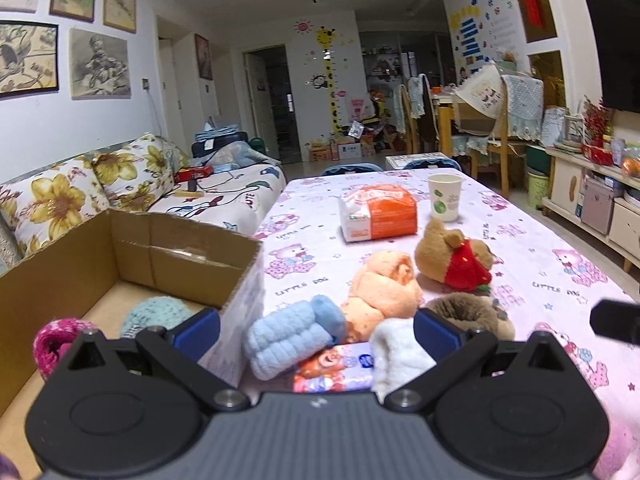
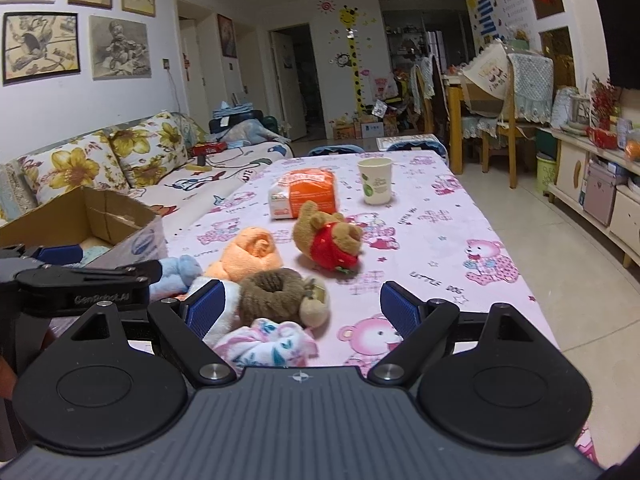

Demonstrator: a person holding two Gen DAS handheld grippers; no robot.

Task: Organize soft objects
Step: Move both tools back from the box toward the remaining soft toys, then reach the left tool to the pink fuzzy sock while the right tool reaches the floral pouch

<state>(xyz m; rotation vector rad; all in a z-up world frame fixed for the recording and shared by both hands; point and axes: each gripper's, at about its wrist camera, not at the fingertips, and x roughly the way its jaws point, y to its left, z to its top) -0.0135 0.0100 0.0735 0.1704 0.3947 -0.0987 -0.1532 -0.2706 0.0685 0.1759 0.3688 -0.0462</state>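
Note:
Soft things lie on the table: a light blue sock roll (image 1: 294, 336) (image 2: 176, 274), an orange towel roll (image 1: 382, 286) (image 2: 250, 254), a white cloth (image 1: 396, 350), a brown fuzzy ring (image 1: 470, 312) (image 2: 276, 292), a bear plush in red (image 1: 456, 258) (image 2: 328, 238) and a floral cloth (image 2: 268, 344). My left gripper (image 1: 316, 330) is open over the blue sock and white cloth. My right gripper (image 2: 302, 306) is open around the brown ring and floral cloth. The cardboard box (image 1: 132, 248) (image 2: 108, 212) at left holds a teal knit (image 1: 156, 314) and a pink knit (image 1: 56, 340).
A tissue pack (image 1: 378, 214) (image 2: 306, 196) and paper cup (image 1: 445, 196) (image 2: 375, 180) stand farther back on the table. A small printed packet (image 1: 334, 366) lies under the socks. A floral sofa (image 1: 80, 188) is left; chairs and cabinets are right.

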